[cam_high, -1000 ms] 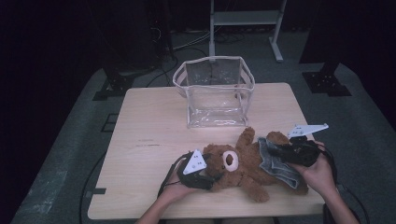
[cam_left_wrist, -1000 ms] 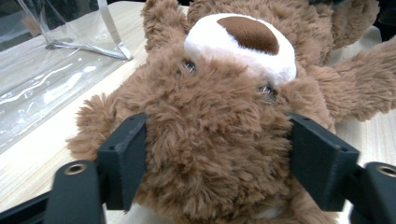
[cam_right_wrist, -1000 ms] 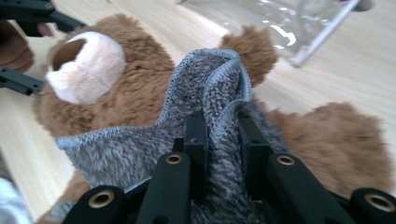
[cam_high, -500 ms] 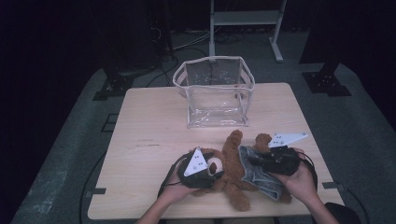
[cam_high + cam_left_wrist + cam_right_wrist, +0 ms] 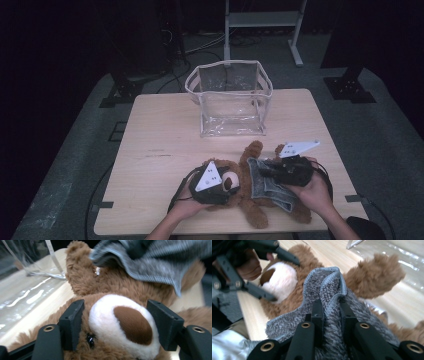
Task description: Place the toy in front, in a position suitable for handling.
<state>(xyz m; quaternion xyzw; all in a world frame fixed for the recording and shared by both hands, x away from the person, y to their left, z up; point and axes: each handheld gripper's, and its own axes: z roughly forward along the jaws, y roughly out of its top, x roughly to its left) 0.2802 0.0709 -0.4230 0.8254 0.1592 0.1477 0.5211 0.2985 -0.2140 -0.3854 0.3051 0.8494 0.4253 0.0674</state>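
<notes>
Bear (image 5: 250, 192) lies on its back at the lower middle of the table (image 5: 165, 135), grey garment (image 5: 267, 187) over its body. Left gripper (image 5: 115, 322) has just been opening slightly, its jaws set around the muzzle (image 5: 125, 325). Right gripper (image 5: 329, 308) is clenched on a fold of garment (image 5: 329, 285). Dressing or undressing seems the step. Next: steady the head, draw the cloth along. Farther up stands a clear bag (image 5: 230, 102).
</notes>
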